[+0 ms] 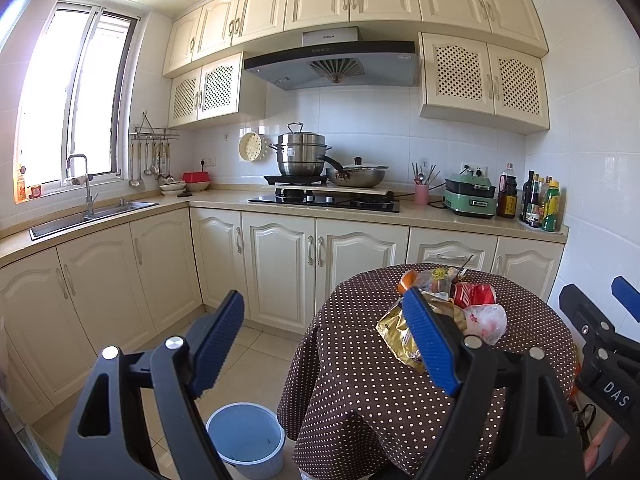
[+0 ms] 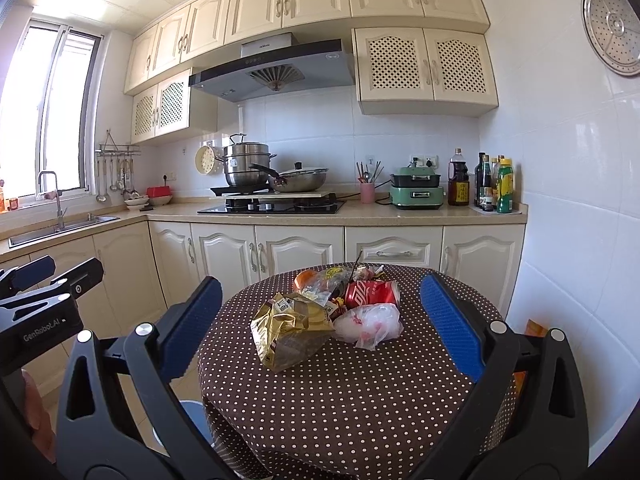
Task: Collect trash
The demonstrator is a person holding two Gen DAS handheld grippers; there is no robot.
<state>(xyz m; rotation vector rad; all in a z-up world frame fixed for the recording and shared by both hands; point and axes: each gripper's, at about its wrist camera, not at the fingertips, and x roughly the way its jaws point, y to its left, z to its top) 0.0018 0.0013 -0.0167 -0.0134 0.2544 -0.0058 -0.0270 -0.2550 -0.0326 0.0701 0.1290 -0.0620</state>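
Note:
A heap of trash lies on a round table with a brown polka-dot cloth (image 2: pixel 340 392): a crumpled gold snack bag (image 2: pixel 288 328), a crushed red can (image 2: pixel 370 292), a white plastic bag (image 2: pixel 370 324) and an orange wrapper (image 2: pixel 305 279). My right gripper (image 2: pixel 320 320) is open in front of the heap, its blue fingers wide apart on either side of it. My left gripper (image 1: pixel 322 332) is open too, left of the table, above the floor; its right finger (image 1: pixel 430 344) covers part of the gold snack bag (image 1: pixel 394 332). A blue bin (image 1: pixel 245 438) stands on the floor below.
Cream cabinets run along the back and left walls. The counter (image 1: pixel 420 216) carries a stove, a steamer pot (image 1: pixel 300 154), a pan, a green appliance and bottles (image 1: pixel 540 204). A sink (image 1: pixel 92 214) is at the left under the window. Tiled floor lies between table and cabinets.

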